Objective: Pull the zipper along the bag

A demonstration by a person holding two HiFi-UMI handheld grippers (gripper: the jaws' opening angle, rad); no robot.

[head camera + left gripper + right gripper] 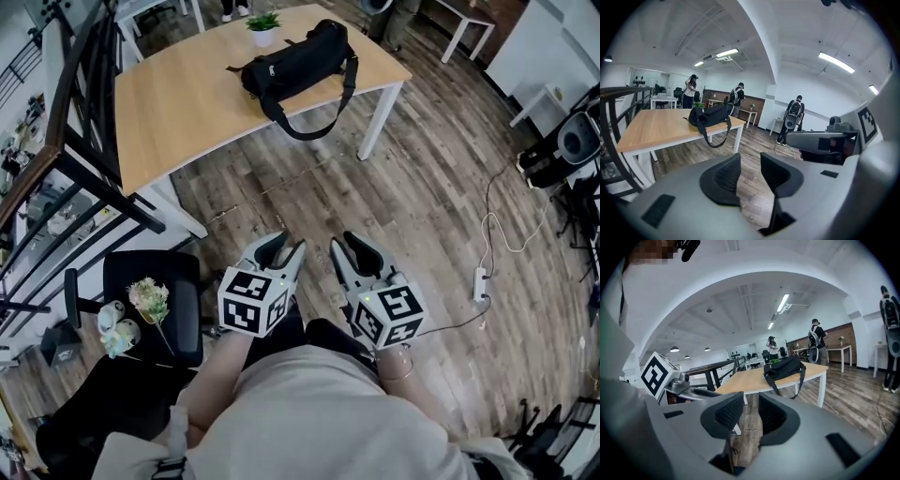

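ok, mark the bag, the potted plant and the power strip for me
black bag [298, 58], head view, middle of its body, on the table.
potted plant [263, 36], head view, its white pot, beside the bag.
power strip [480, 284], head view, middle of the white strip on the floor.

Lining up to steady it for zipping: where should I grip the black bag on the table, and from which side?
Probably the black bag at its left end, from the near table edge: it lies lengthwise along that edge, so an end pinches narrowest. Skip the dangling strap; it would slide.
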